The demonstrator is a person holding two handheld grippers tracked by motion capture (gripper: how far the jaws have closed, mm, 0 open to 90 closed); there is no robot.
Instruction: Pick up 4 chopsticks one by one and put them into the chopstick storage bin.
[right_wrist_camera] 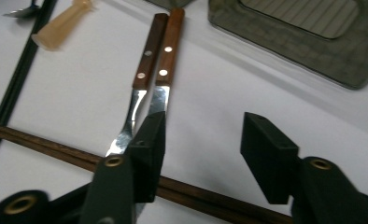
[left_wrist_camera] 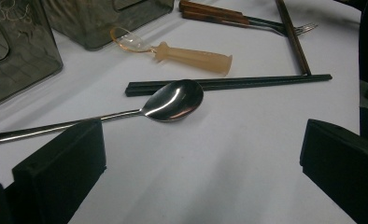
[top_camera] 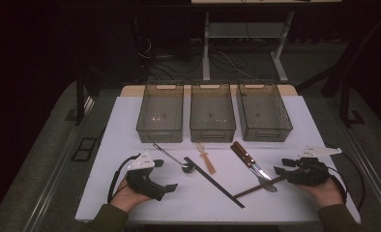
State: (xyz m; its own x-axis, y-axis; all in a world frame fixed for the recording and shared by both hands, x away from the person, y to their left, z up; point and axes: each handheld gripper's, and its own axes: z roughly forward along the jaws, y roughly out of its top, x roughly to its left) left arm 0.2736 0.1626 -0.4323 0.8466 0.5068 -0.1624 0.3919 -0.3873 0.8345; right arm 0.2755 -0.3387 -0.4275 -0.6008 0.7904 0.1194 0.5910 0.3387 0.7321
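A steel spoon point(left_wrist_camera: 173, 100) lies on the white table point(top_camera: 130, 125), its bowl resting against a pair of black chopsticks point(left_wrist_camera: 229, 83). Just in front of the spoon, my left gripper point(top_camera: 165, 175) hovers open over bare table, jaws wide apart point(left_wrist_camera: 201, 186). At the right, a wooden-handled knife point(right_wrist_camera: 166, 56) and fork point(right_wrist_camera: 142, 74) lie side by side, their tips across brown chopsticks point(right_wrist_camera: 56, 149). My right gripper point(top_camera: 283, 166) sits over those tips, jaws partly apart point(right_wrist_camera: 205, 149), pads pressing on nothing. A plastic spoon with a beige handle point(left_wrist_camera: 191, 58) lies beyond the black chopsticks.
Three dark see-through bins point(top_camera: 160, 112) point(top_camera: 212, 111) point(top_camera: 264, 110) stand in a row at the back of the table. The brown chopsticks point(top_camera: 258, 186) and black chopsticks point(top_camera: 213, 181) meet near the front edge. A desk frame and cables sit on the floor behind.
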